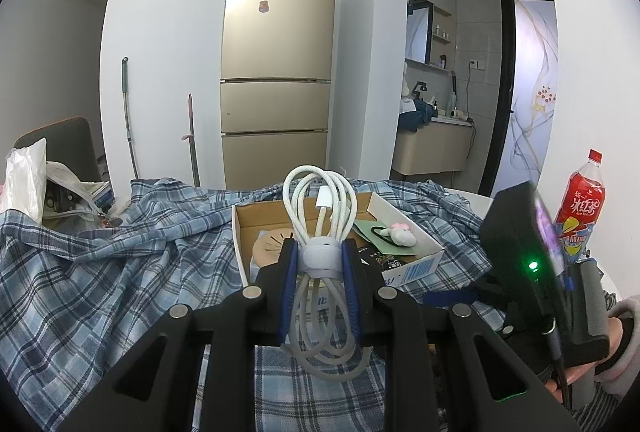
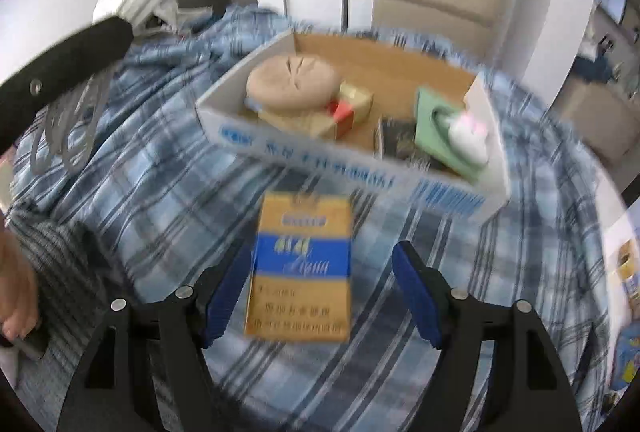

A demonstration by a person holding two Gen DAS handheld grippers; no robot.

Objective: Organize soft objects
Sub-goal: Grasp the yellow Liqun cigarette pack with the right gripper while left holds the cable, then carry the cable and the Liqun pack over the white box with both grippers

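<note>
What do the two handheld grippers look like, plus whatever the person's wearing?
Both grippers, left gripper and right gripper, are matte black with blue pads and round silver bolts. The right unit's housing shows a green LED and a dark cable. Grey-striped sleeve.

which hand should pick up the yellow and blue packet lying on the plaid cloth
Right. The right gripper stands open, with the packet lying between its fingers on the cloth. The left gripper is shut on the coiled white cable, so it has no room.
</note>
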